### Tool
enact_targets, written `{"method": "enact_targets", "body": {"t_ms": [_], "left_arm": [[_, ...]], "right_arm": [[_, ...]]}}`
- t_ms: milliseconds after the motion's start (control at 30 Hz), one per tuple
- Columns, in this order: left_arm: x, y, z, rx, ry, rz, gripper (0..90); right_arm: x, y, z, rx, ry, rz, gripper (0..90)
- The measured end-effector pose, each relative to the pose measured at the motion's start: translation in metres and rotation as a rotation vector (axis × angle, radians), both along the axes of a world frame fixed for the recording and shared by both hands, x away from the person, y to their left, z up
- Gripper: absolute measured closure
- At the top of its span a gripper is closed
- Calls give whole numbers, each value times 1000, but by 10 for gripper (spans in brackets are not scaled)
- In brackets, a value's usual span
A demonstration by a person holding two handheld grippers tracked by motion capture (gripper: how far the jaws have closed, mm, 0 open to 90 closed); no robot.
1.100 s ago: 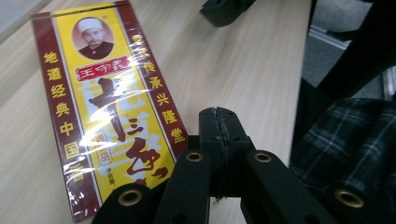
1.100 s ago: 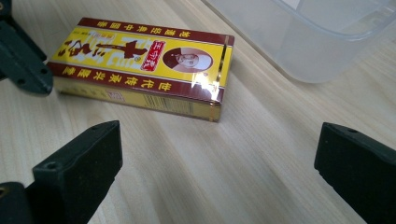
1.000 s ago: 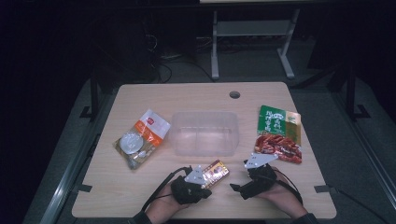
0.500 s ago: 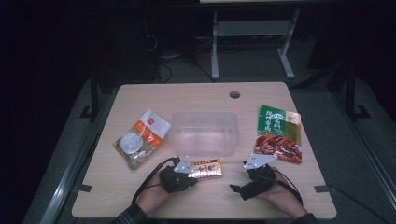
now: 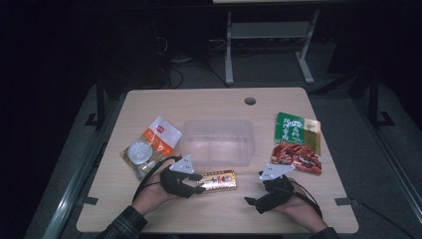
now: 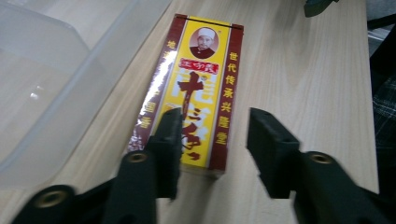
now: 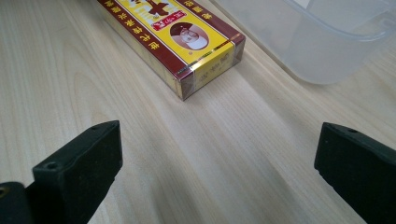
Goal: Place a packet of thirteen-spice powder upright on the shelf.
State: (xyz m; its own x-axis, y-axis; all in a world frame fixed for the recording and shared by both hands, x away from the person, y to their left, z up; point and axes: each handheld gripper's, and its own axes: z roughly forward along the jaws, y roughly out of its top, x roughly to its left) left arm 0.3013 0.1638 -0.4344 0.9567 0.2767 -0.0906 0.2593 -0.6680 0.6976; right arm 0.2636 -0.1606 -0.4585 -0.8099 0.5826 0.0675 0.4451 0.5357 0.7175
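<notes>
Now, box: yellow-and-red spice box (image 5: 218,180) is lying flat on the table (image 5: 209,102), lower centre of the high view, just beside the clear tub (image 5: 217,142)
Left gripper (image 6: 212,135): jaws are standing apart over the box's near end, holding nothing; hand is reaching in from lower left
Right gripper (image 7: 217,154): jaws are gaping wide, empty, pointing at the box's far end
Advice: probably centring both jaws across the box's narrow sides before squeezing; keeping it level

Before the left claw (image 6: 212,140), matt black plastic, lies a glossy cardboard box (image 6: 194,88) on the pale, smooth wood-grain tabletop (image 6: 299,84); beside it, a frosted clear plastic tub (image 6: 56,79).
</notes>
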Motion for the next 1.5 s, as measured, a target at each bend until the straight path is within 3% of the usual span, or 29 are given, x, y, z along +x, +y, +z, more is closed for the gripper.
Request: {"method": "enact_targets", "body": {"t_ms": [100,300,433,1000,1233,1500], "left_arm": [[5,2,-3,-8,-14,-25,378],[13,-1,-13,-9,-20,-29,205],[16,-3,-19,13,-16,-33,180],[16,-10,-30,84,-26,-41,234],[15,-10,-30,91,-51,-53,294],[15,-10,-30,90,-51,-60,319]], "right_arm": [[0,0,0,0,2,-1,6],[0,0,0,2,-3,4,6],[0,1,0,3,-4,7,6],[0,1,0,5,-3,8,6],[0,1,0,6,-3,9,6],[0,1,0,4,-5,13,6]]}}
